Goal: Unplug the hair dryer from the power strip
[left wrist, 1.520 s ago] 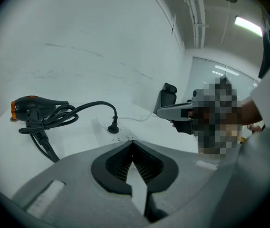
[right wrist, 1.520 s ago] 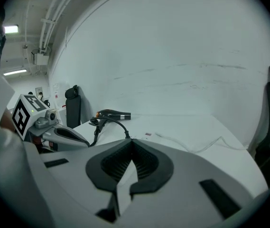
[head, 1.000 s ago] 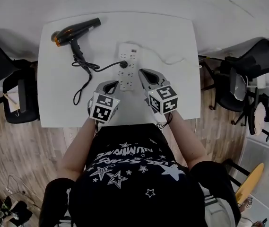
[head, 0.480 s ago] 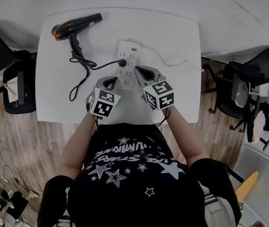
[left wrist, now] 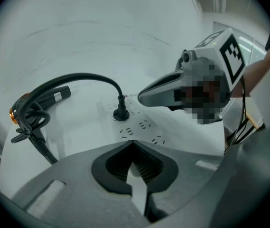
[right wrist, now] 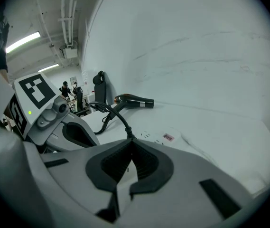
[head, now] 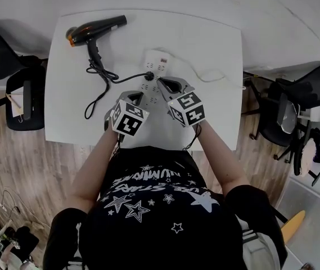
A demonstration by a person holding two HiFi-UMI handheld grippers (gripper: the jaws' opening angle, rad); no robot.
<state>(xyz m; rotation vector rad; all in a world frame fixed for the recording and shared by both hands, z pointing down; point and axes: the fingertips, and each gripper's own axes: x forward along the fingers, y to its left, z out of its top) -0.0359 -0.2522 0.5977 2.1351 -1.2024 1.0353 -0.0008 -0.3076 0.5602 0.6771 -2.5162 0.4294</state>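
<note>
While I hold both grippers low over the near half of the power strip (head: 153, 73), each has its jaws pressed together with nothing between them. My left gripper (left wrist: 134, 144) points down at the strip's near left corner. My right gripper (right wrist: 130, 142) leans in over the strip's right edge, closer to the black plug (head: 148, 76). I cannot tell whether either tip touches the strip. The plug sits upright in a socket on the strip's left side, about midway along it. From the plug, the black cord (head: 100, 79) runs away to the left of the strip in loose loops. It leads to the hair dryer (head: 96, 29), which lies on the white table (head: 210, 117), well apart from the strip, beyond its far end and to its left.
</note>
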